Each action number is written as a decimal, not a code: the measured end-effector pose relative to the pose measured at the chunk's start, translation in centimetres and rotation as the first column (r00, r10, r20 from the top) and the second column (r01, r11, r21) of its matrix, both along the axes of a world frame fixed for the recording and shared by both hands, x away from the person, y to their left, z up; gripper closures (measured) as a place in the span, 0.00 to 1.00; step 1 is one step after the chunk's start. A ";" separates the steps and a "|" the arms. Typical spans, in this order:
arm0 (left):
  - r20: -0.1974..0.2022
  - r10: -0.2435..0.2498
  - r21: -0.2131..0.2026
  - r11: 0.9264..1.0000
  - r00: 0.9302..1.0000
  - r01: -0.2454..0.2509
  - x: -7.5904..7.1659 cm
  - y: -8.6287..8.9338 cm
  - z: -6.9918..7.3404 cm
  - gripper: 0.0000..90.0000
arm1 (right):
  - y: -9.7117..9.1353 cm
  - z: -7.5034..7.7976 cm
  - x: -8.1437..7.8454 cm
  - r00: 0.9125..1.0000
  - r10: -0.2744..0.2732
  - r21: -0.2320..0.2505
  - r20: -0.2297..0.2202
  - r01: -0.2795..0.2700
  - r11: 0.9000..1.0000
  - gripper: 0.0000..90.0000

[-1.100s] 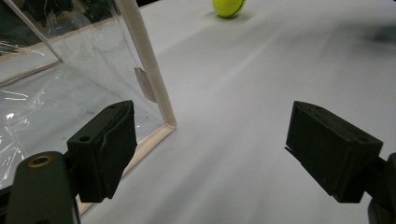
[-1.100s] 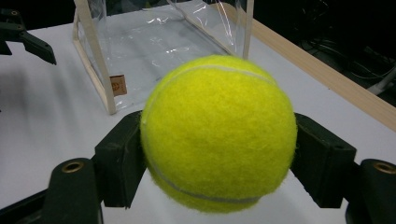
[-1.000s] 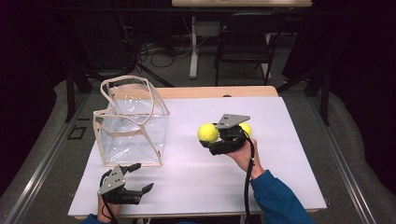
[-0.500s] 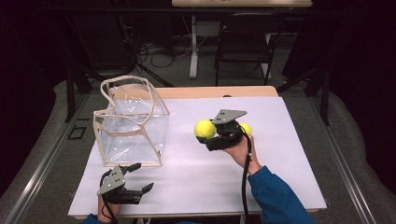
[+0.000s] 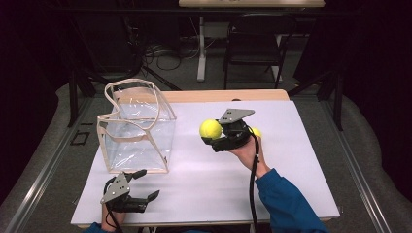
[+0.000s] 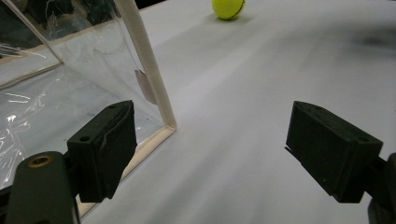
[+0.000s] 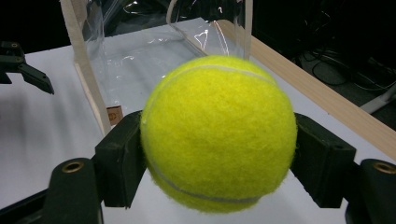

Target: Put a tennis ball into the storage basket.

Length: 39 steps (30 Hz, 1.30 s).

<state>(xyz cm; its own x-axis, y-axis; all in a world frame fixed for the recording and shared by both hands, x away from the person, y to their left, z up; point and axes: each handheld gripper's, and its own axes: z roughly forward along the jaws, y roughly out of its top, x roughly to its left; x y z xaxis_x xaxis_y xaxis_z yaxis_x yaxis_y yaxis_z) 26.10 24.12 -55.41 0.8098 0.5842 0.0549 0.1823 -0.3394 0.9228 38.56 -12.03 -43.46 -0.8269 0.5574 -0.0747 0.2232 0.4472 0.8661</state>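
My right gripper (image 5: 214, 133) is shut on a yellow tennis ball (image 5: 210, 129) and holds it above the middle of the white table (image 5: 291, 184). In the right gripper view the ball (image 7: 219, 135) sits squeezed between both black jaws, facing the clear bag (image 7: 140, 46). A second yellow ball (image 5: 256, 132) lies on the table just behind that hand, and it lies far off in the left gripper view as well (image 6: 228, 8). The clear plastic bag (image 5: 136, 128) with cream trim stands open at the left. My left gripper (image 5: 143, 184) rests open near the bag's front corner (image 6: 166, 126), nothing between its jaws.
A wooden strip (image 5: 218, 95) runs along the table's far edge. Beyond it stand a dark chair (image 5: 257, 43) and cables on the floor. A cable (image 5: 252, 184) trails from the right gripper along the blue sleeve (image 5: 286, 204).
The right gripper with its ball has shifted a little to the left, toward the bag. The left gripper has stayed where it was.
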 end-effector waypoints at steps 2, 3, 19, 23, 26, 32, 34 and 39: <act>-0.002 0.002 0.000 1.000 1.000 -0.002 0.0 0.0 0.0 0.18 | 0.1 0.1 0.1 1.000 -0.001 0.000 0.002 0.001 1.000 0.29; 0.001 0.000 0.000 1.000 1.000 0.000 0.0 0.0 0.0 0.18 | 0.2 0.1 0.1 1.000 0.000 0.000 0.001 0.000 1.000 0.29; -0.007 0.000 0.004 1.000 1.000 0.000 0.1 0.0 0.0 0.18 | 1.2 0.8 0.9 1.000 0.011 -0.002 0.011 -0.011 1.000 0.29; -0.007 0.000 0.004 1.000 1.000 0.000 0.1 0.0 0.0 0.18 | 1.2 0.8 0.9 1.000 0.011 0.000 0.012 -0.011 1.000 0.29; -0.010 -0.004 0.006 1.000 1.000 0.004 0.1 0.0 0.0 0.18 | 1.2 0.8 0.9 1.000 0.011 0.000 0.012 -0.011 1.000 0.29; -0.010 -0.003 0.005 1.000 1.000 0.003 0.1 0.0 0.0 0.18 | 1.7 1.4 1.5 1.000 0.014 -0.003 0.016 -0.013 1.000 0.29; -0.010 -0.003 0.006 1.000 1.000 0.004 0.1 0.0 0.0 0.18 | 1.8 1.5 1.6 1.000 0.015 -0.001 0.018 -0.015 1.000 0.29; -0.008 -0.002 0.004 1.000 1.000 0.002 0.1 0.0 0.0 0.18 | 2.1 1.8 1.8 1.000 0.017 0.001 0.020 -0.017 1.000 0.29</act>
